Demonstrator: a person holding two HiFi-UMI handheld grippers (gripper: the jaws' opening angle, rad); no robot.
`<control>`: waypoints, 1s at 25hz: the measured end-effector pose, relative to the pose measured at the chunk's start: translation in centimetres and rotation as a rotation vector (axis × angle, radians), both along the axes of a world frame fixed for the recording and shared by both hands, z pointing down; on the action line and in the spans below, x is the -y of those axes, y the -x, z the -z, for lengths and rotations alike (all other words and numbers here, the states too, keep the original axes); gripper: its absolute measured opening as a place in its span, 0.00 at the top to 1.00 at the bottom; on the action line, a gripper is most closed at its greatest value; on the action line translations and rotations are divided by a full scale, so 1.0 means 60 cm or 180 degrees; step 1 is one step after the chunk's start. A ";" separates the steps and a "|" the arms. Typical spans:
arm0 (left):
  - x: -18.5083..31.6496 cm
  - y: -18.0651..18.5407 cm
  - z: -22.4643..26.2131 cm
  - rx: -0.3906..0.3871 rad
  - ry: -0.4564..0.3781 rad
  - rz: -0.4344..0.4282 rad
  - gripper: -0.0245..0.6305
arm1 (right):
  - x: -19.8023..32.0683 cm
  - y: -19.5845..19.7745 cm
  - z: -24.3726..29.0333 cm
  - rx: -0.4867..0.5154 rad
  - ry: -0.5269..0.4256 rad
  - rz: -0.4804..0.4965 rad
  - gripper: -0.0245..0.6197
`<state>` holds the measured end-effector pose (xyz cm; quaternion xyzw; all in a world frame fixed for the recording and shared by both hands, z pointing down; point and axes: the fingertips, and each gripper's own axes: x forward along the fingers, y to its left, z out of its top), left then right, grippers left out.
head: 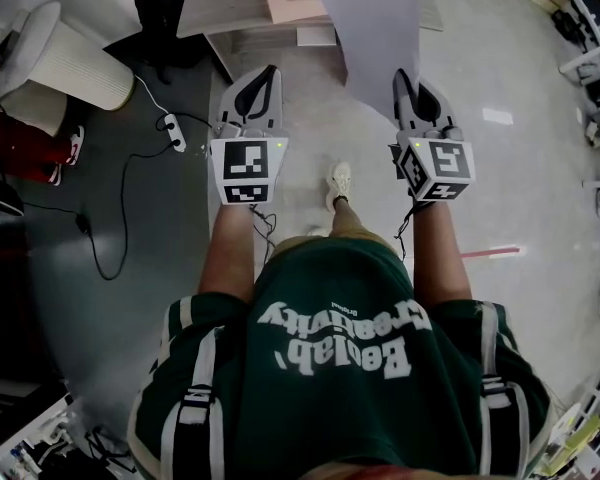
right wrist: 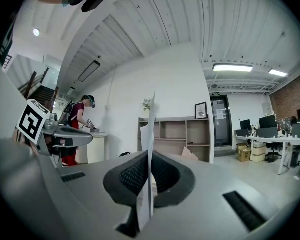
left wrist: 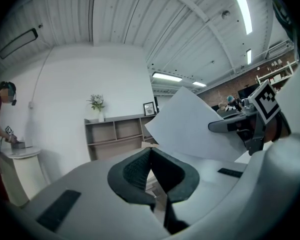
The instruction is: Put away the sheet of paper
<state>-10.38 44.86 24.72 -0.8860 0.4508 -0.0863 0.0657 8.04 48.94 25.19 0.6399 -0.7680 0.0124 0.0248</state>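
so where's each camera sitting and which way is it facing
Head view: on the person's head, steeply down; shows green shirt, forearms, left gripper, right gripper.
Left gripper view: rides that gripper, level along shut, empty jaws toward a shelf unit.
Right gripper view: rides that gripper, level along jaws shut on the sheet of paper.
Shared: both gripper views show the shelf unit and the other gripper.

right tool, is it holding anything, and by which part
The right tool is shut on the sheet of paper, pinching its near end, with the sheet standing edge-on between the jaws. The left tool holds nothing.
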 end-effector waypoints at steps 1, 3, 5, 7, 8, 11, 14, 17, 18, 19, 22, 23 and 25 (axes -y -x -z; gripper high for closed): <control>0.016 -0.005 -0.001 0.0009 -0.0003 0.0006 0.94 | 0.017 -0.005 -0.002 0.0008 -0.0002 0.0008 0.91; 0.049 -0.019 -0.001 0.0017 -0.0009 0.0022 0.94 | 0.052 -0.019 -0.003 0.0021 -0.0010 0.0027 0.91; 0.084 -0.036 0.000 0.0022 -0.0010 0.0042 0.94 | 0.088 -0.036 -0.003 0.0033 -0.0018 0.0042 0.91; 0.118 -0.055 0.000 0.0024 -0.0008 0.0051 0.94 | 0.124 -0.053 -0.003 0.0040 -0.0019 0.0056 0.91; 0.134 -0.066 0.000 0.0027 -0.0007 0.0052 0.94 | 0.141 -0.063 -0.003 0.0042 -0.0016 0.0066 0.91; 0.181 -0.106 0.005 0.0038 0.0007 0.0064 0.94 | 0.193 -0.098 0.001 0.0046 -0.0009 0.0111 0.91; 0.226 -0.140 0.013 0.0043 -0.0001 0.0090 0.94 | 0.245 -0.128 0.003 0.0061 0.0003 0.0152 0.91; 0.272 -0.160 0.016 0.0077 -0.0017 0.0135 0.94 | 0.300 -0.146 0.003 0.0085 -0.0011 0.0202 0.91; 0.287 -0.166 0.015 0.0093 -0.0019 0.0152 0.94 | 0.316 -0.153 0.003 0.0092 -0.0018 0.0219 0.91; 0.301 -0.172 0.015 0.0110 -0.0018 0.0169 0.94 | 0.332 -0.160 0.003 0.0106 -0.0024 0.0231 0.91; 0.336 -0.192 0.012 0.0133 0.0001 0.0201 0.94 | 0.371 -0.185 0.003 0.0167 -0.0034 0.0236 0.91; 0.344 -0.198 0.012 0.0138 0.0008 0.0202 0.94 | 0.380 -0.192 0.003 0.0185 -0.0035 0.0234 0.91; 0.355 -0.212 0.009 0.0161 0.0018 0.0195 0.94 | 0.391 -0.204 -0.003 0.0212 -0.0023 0.0227 0.91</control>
